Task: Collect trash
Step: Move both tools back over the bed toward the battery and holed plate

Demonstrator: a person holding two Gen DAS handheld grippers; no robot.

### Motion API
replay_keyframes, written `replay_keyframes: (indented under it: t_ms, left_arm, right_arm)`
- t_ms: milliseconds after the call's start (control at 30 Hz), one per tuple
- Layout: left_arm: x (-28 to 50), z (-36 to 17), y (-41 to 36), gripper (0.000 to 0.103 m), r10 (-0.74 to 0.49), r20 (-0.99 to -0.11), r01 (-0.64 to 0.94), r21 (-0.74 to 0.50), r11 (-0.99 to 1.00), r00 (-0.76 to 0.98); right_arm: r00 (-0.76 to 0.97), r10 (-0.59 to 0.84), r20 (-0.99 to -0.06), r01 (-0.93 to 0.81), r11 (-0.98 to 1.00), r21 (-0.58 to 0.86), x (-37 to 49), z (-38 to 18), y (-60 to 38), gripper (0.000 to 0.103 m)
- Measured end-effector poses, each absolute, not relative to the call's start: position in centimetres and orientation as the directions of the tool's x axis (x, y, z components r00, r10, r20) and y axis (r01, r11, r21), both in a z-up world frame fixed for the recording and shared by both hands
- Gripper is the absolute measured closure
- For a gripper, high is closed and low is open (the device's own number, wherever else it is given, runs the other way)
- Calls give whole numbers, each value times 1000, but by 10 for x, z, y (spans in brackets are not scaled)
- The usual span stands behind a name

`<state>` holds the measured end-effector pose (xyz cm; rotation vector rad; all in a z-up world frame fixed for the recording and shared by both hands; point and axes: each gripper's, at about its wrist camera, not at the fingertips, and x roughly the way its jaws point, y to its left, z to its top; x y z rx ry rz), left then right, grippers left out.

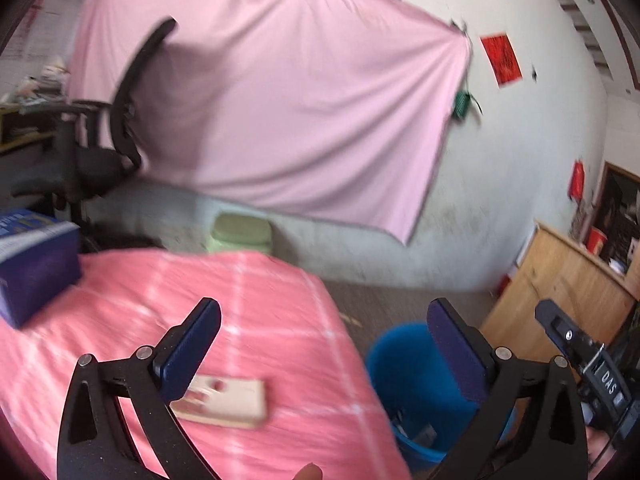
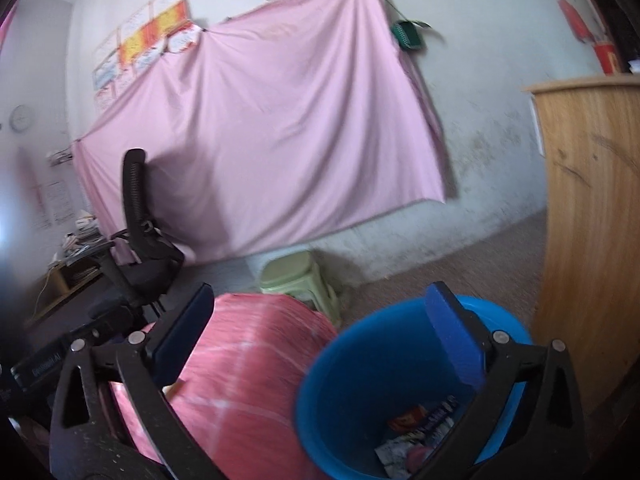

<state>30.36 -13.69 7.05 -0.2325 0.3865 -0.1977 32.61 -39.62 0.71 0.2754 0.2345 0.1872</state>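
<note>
Our left gripper (image 1: 324,344) has its jaws spread wide and empty, above the pink tablecloth (image 1: 120,312); our right gripper (image 2: 320,336) is equally wide and empty, over the blue bin (image 2: 360,360), which already holds wrappers (image 2: 420,424). A flat beige packet (image 1: 232,400) lies just beneath our left finger. We should lower the left gripper, straddle its narrow edges, then close firmly.

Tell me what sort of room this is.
Probably a lived-in home room or small office, not a lab: a black office chair, a pink sheet pinned over a stained wall, a green plastic stool, and a blue bin beside a table under a pink cloth.
</note>
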Motion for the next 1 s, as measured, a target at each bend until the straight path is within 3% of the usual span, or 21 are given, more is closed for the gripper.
replay_keyframes:
  t_ms: [233,667,800,1000]
  left_arm:
    - [274,88,-84,2,-96,-259,50,-177,983,961]
    - [248,66,-7,2,64,-186,-87,-119,989,981]
    - [248,53,9,2,84,-218,-109,-108,988,972]
    - [269,34,19,2,69,-319,-97,-70,993,945]
  right_arm:
    - [937,320,-143,-287,934,212,319,20,-330,0]
    - [948,315,-52,-310,947,79,309,30,-251,0]
    - [937,333,-108,-329,943,51,316,24,-236,0]
    - [889,331,-317,-334,941,46,340,5,-216,0]
